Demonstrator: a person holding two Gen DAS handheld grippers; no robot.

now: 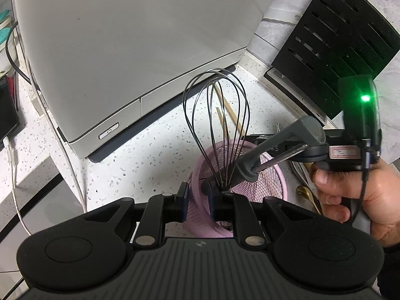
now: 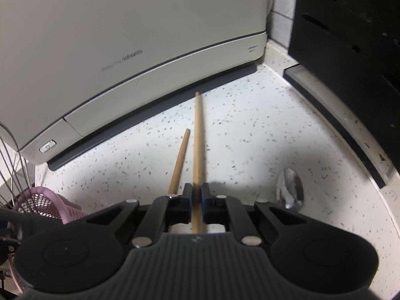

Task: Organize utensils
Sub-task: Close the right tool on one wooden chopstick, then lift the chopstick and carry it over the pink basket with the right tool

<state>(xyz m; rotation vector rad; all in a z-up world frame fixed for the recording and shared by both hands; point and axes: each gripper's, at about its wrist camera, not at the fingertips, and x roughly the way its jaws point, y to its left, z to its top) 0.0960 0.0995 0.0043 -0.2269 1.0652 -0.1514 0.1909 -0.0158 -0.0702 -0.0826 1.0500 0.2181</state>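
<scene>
Left wrist view: the left gripper (image 1: 197, 195), nearly closed, clamps the rim and mesh wall of the pink mesh holder (image 1: 262, 182) at lower centre. A black wire whisk (image 1: 216, 115) stands upright in the holder, with a grey-handled utensil (image 1: 275, 147) leaning out toward the right. At the right edge a hand (image 1: 355, 195) grips the other tool's handle, under a green indicator light.

Right wrist view: the right gripper (image 2: 197, 195), lower centre, has its jaws drawn tight on a wooden chopstick (image 2: 198, 135), which runs up the frame from between the pads. A second chopstick (image 2: 180, 160) lies just left of it on the speckled white worktop (image 2: 250, 137), angled slightly, not gripped. A metal spoon (image 2: 290, 191) rests bowl-up on the worktop at lower right, apart from the chopsticks. The holder shows at the lower left edge. A grey appliance (image 2: 125, 37) fills the upper left; a black slotted rack (image 2: 350, 37) occupies the upper right.
</scene>
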